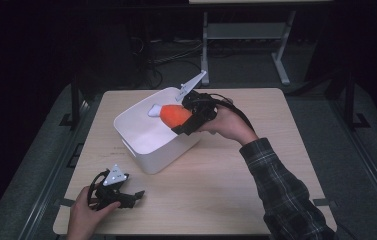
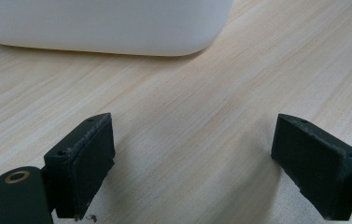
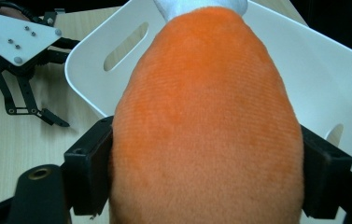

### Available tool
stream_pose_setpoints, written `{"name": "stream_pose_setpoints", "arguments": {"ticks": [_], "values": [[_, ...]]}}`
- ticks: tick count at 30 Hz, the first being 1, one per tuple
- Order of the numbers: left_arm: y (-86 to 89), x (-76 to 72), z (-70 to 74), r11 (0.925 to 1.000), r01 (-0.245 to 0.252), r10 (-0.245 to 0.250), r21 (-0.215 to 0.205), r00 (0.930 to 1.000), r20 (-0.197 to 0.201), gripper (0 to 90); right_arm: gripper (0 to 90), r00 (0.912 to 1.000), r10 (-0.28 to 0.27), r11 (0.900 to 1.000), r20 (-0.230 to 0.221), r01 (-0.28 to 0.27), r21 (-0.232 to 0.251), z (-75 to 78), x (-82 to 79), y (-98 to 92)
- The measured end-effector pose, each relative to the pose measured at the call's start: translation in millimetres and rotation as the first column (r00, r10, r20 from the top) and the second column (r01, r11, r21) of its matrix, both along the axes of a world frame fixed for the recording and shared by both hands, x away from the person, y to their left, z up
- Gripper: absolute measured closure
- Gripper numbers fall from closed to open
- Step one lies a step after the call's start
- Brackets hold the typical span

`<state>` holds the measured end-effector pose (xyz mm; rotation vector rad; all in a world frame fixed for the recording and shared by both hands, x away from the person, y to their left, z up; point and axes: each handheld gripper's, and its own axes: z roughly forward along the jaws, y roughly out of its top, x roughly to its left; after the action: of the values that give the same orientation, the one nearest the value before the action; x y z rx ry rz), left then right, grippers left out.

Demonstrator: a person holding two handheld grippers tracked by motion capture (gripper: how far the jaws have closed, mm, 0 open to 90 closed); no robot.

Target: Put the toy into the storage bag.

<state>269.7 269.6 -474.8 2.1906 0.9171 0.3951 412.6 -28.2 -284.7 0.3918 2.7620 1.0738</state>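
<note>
The light wooden surface carries a white bin left of its middle. Over the bin's far right rim you hold an orange plush toy with a white tip, pinched at both sides by your right hand-held gripper. Your left hand-held gripper rests at the near left, spread wide around nothing.

Plaid sleeve; black hand-held gripper with grey triangular plate.
</note>
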Motion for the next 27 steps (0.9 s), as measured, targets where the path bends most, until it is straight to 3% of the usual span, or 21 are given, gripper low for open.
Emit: {"name": "stream_pose_setpoints", "arguments": {"ticks": [27], "values": [[0.1, 0.0, 0.1, 1.0, 0.002, -0.002, 0.002, 1.0, -0.002, 12.5, 20.1, 0.9979, 0.064, 0.997, -0.01, -0.064, -0.032, -7.2, 12.7, 63.9]]}}
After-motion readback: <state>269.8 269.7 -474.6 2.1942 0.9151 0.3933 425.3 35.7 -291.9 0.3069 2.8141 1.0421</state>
